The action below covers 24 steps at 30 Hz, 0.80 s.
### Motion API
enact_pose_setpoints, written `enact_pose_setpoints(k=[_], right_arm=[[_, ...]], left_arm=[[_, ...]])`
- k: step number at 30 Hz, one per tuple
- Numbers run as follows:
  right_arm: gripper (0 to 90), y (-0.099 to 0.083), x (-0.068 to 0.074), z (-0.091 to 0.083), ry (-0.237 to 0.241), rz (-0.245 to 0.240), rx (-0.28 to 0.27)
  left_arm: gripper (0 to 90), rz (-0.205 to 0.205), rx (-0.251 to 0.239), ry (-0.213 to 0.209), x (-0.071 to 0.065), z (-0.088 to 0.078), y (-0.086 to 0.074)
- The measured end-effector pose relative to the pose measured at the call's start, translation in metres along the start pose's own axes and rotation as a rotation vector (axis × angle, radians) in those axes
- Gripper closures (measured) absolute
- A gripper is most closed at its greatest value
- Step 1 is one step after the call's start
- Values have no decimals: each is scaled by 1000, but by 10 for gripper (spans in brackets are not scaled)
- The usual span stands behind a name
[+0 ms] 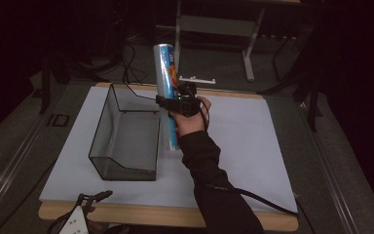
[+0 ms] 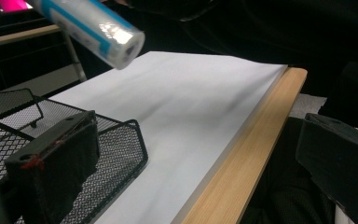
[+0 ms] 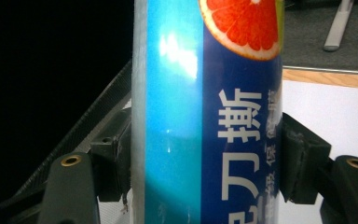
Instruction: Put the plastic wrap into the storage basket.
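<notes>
A long roll with a blue label and a grapefruit picture stands nearly upright above the white table top, just right of a black mesh basket. My right gripper is shut on its middle, and the right gripper view shows both pads pressing the roll. My left gripper rests at the table's front left edge. Its jaws stand wide apart with nothing between them. In the left gripper view the roll's lower end hangs above the basket's corner.
A small white bracket lies at the table's far edge. A desk frame stands on the floor behind. The wooden front edge runs beside the left gripper. A black cable trails from the right sleeve.
</notes>
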State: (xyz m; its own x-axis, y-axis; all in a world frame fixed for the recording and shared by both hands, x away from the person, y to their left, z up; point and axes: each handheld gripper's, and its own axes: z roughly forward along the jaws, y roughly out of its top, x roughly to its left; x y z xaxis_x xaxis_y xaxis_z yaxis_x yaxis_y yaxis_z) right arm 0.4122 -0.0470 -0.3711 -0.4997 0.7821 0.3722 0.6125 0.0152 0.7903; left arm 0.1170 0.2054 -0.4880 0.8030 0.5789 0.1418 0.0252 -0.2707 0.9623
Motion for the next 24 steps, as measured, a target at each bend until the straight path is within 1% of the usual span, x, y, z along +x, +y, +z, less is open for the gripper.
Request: enact_pose_setpoints(k=[3, 4, 6, 8, 11, 13, 15, 18, 21, 24], right_arm=[[316, 0, 7, 9, 11, 24, -13], [316, -1, 7, 11, 23, 32, -16], [316, -3, 10, 17, 35, 59, -20], [316, -5, 13, 24, 16, 74, -33], [316, -10, 15, 31, 25, 113, -46], [317, -15, 19, 37, 6, 119, -53], [316, -19, 22, 42, 1, 120, -51], [316, -25, 23, 51, 15, 138, -36], [316, -34, 20, 60, 27, 163, -9], [316, -44, 17, 70, 27, 198, 10]], left_arm=[[2, -2, -1, 0, 0, 0, 0], [2, -2, -3, 0, 0, 0, 0], [2, -3, -3, 0, 0, -1, 0], [2, -2, -3, -1, 0, 0, 0], [2, -3, -6, -2, 0, -1, 0], [2, -4, -6, -3, 1, -1, 0], [2, -5, -7, -4, 1, -1, 0], [2, -4, -8, -5, 0, -1, 0], [2, -5, -8, -6, 0, -1, 0], [2, -6, -5, -10, 1, 0, 0]])
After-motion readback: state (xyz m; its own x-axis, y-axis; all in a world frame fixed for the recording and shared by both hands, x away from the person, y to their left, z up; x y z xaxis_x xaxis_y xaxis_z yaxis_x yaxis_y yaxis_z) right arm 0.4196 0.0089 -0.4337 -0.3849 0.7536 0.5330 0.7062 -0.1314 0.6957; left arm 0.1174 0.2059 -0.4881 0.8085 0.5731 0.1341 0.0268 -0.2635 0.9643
